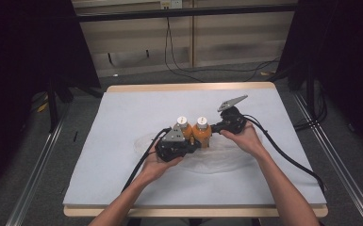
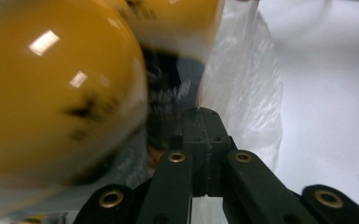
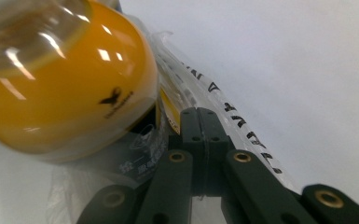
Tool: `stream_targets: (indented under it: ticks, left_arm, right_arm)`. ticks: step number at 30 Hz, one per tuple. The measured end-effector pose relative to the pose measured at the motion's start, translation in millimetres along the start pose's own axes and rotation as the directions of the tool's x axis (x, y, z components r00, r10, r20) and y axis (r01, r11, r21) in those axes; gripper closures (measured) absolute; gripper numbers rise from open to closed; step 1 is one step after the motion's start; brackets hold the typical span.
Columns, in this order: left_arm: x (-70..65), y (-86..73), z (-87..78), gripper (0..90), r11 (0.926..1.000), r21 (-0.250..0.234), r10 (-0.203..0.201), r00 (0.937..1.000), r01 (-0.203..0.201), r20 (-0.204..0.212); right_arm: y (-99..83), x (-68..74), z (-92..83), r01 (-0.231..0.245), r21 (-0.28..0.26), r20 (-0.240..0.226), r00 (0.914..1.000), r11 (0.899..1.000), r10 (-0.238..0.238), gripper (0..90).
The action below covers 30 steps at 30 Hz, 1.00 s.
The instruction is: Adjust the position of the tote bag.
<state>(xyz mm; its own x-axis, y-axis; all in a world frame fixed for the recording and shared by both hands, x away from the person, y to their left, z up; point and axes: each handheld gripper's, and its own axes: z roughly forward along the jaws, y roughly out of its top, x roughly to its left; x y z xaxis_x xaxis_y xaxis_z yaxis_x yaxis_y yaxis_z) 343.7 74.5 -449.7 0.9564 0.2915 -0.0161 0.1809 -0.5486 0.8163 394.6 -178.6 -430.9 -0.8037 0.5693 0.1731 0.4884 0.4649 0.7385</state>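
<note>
two orange bottles [image 1: 192, 129] stood upright, caps up, side by side mid-bench. clear plastic bag [image 1: 219, 157] pinched by left gripper [image 2: 204, 122] and right gripper [image 3: 200, 122], jaws together. bench [image 1: 122, 117] bare all around.

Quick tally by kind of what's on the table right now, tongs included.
Orange bottles with white caps: 2
Clear plastic bag: 1
Tongs: 2, left and right
Total: 5
</note>
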Motion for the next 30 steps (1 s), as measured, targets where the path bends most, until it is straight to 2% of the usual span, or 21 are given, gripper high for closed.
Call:
stream_targets:
  ticks: [3,6,7,9,11,12,13,15,18,20,22,23,25,26,27,30]
  left_arm:
    - [1.1,-2.2,2.7,90.0,0.9999,0.014,-0.008,1.0,0.008,-0.003]
    - [2.7,-12.4,6.5,90.0,0.9987,0.05,-0.01,0.9999,0.01,0.004]
    - [0.0,-16.7,6.7,90.0,0.9983,0.055,-0.022,0.9998,0.021,0.006]
    - [-1.6,-17.4,6.5,90.0,0.9978,0.065,-0.015,0.9999,0.015,0.0]
    - [-1.3,-20.8,8.7,90.0,0.9972,0.065,-0.036,0.9992,0.037,-0.019]
    - [-0.5,-22.9,10.1,90.0,0.9964,0.064,-0.056,0.9984,0.057,-0.01]
    - [-1.3,-26.0,12.1,90.0,0.9974,0.058,-0.044,0.999,0.044,-0.004]
    - [-3.2,-26.2,12.1,90.0,0.9961,0.084,-0.025,0.9996,0.026,-0.01]
    - [-3.9,-27.3,12.5,90.0,0.9953,0.095,-0.015,0.9999,0.015,-0.004]
    - [-6.3,-30.2,14.1,90.0,0.9939,0.11,-0.006,1.0,0.006,0.0]
    - [-7.1,-32.4,14.4,90.0,0.9922,0.125,-0.007,0.9999,0.006,0.009]
    - [-7.1,-32.4,14.4,90.0,0.9922,0.125,-0.007,0.9999,0.006,0.009]
    - [-5.0,-35.5,14.0,90.0,0.9937,0.106,-0.041,0.9985,0.037,0.036]
    - [-5.0,-35.5,14.0,90.0,0.9937,0.106,-0.041,0.9985,0.037,0.036]
    - [-5.5,-35.8,12.1,90.0,0.9915,0.123,-0.047,0.9978,0.041,0.047]
    - [-7.8,-36.3,11.3,90.0,0.9917,0.125,-0.039,0.9973,0.031,0.062]
  right_arm:
    - [-0.6,-1.6,7.0,-0.004,0.017,-0.007,1.0,1.0,0.004,90.0]
    - [-2.4,-2.1,21.4,-0.012,0.048,-0.026,0.9996,0.999,0.013,90.0]
    - [-3.9,-2.9,24.8,-0.017,0.062,-0.027,0.9995,0.998,0.018,90.0]
    - [-7.4,-4.7,30.7,-0.027,0.082,-0.031,0.9991,0.996,0.029,90.0]
    - [-9.6,-6.0,35.2,-0.036,0.096,-0.029,0.9988,0.995,0.039,90.0]
    - [-10.3,-7.2,36.6,-0.033,0.098,-0.036,0.9987,0.995,0.037,90.0]
    - [-10.8,-7.8,37.6,-0.039,0.101,-0.035,0.9985,0.994,0.042,90.0]
    - [-12.2,-8.2,40.2,-0.042,0.113,-0.032,0.9984,0.993,0.046,90.0]
    - [-15.2,-10.5,45.0,-0.047,0.134,-0.029,0.9982,0.99,0.052,90.0]
    - [-16.5,-12.1,48.5,-0.051,0.133,-0.031,0.998,0.99,0.056,90.0]
    - [-17.7,-13.3,50.3,-0.074,0.141,-0.033,0.9963,0.987,0.08,90.0]
    - [-18.6,-14.9,52.3,-0.065,0.135,-0.039,0.9967,0.989,0.071,90.0]
    - [-18.3,-16.5,53.2,-0.081,0.13,-0.043,0.9953,0.988,0.087,90.0]
    - [-18.3,-16.5,53.2,-0.081,0.13,-0.043,0.9953,0.988,0.087,90.0]
    - [-16.9,-18.0,54.0,-0.086,0.128,-0.025,0.9956,0.988,0.09,90.0]
    - [-15.7,-19.9,55.0,-0.083,0.124,-0.014,0.9962,0.989,0.085,90.0]
